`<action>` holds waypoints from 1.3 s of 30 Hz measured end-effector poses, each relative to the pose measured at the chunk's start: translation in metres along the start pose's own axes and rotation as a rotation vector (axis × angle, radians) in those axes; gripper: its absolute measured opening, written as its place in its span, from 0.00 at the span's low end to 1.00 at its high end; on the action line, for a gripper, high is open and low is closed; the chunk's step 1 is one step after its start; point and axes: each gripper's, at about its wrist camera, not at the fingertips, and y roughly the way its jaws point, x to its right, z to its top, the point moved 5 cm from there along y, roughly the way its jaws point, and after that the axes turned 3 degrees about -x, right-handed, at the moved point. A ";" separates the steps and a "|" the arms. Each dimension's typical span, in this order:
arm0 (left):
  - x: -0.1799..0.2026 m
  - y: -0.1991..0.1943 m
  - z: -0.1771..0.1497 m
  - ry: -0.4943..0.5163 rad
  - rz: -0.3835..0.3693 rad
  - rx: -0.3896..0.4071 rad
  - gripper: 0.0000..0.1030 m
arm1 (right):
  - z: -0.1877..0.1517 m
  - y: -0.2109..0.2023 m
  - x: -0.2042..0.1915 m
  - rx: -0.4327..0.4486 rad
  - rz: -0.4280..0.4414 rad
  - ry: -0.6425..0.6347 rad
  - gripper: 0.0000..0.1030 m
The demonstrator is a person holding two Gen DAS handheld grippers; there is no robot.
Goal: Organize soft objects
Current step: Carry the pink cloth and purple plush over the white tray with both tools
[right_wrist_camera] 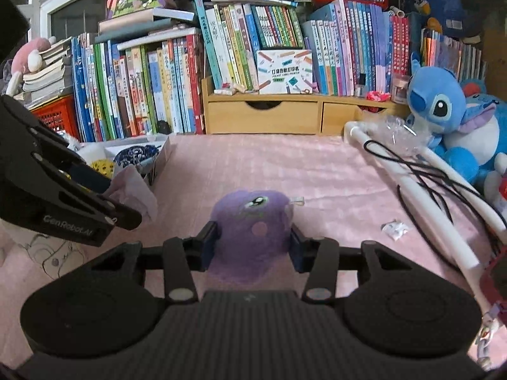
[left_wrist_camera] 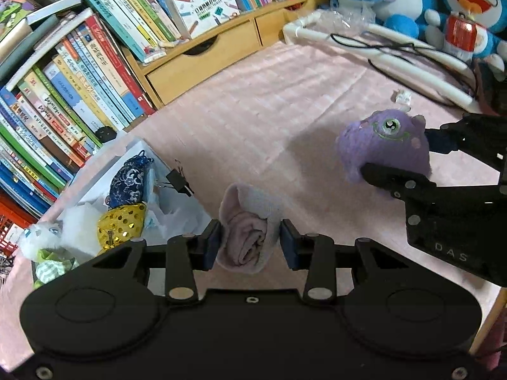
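A rolled pink-grey towel (left_wrist_camera: 250, 209) hangs above the pink bedspread, and my left gripper (left_wrist_camera: 249, 234) is shut on it with a pad pressed on each side. To its right, a purple one-eyed plush (left_wrist_camera: 380, 139) is squeezed between the pads of my right gripper (left_wrist_camera: 408, 155). In the right wrist view the same plush (right_wrist_camera: 250, 218) sits in my right gripper (right_wrist_camera: 253, 237), lifted off the cover. At left there, my left gripper (right_wrist_camera: 123, 199) carries the towel (right_wrist_camera: 139, 190). A white box (left_wrist_camera: 164, 164) at the left holds a blue embroidered pouch (left_wrist_camera: 130, 180), a gold sequinned piece (left_wrist_camera: 122, 224) and a white plush (left_wrist_camera: 47, 237).
Rows of books (right_wrist_camera: 142, 88) and a wooden drawer unit (right_wrist_camera: 263, 117) line the back. White tubes (right_wrist_camera: 437, 190) wrapped in black cord lie at the right, with blue plush toys (right_wrist_camera: 443, 104) behind. A black binder clip (left_wrist_camera: 177, 180) and a small wrapper (right_wrist_camera: 394, 229) lie on the pink cover (right_wrist_camera: 317, 171).
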 end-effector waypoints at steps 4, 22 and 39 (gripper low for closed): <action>-0.003 -0.018 -0.002 -0.004 0.021 0.054 0.37 | 0.008 -0.007 -0.004 0.016 0.000 -0.001 0.49; -0.070 -0.069 -0.033 -0.139 0.069 0.149 0.37 | 0.047 -0.017 -0.046 0.066 0.058 -0.021 0.49; -0.149 -0.070 -0.074 -0.281 0.099 0.128 0.37 | 0.073 0.001 -0.112 0.039 0.136 -0.091 0.49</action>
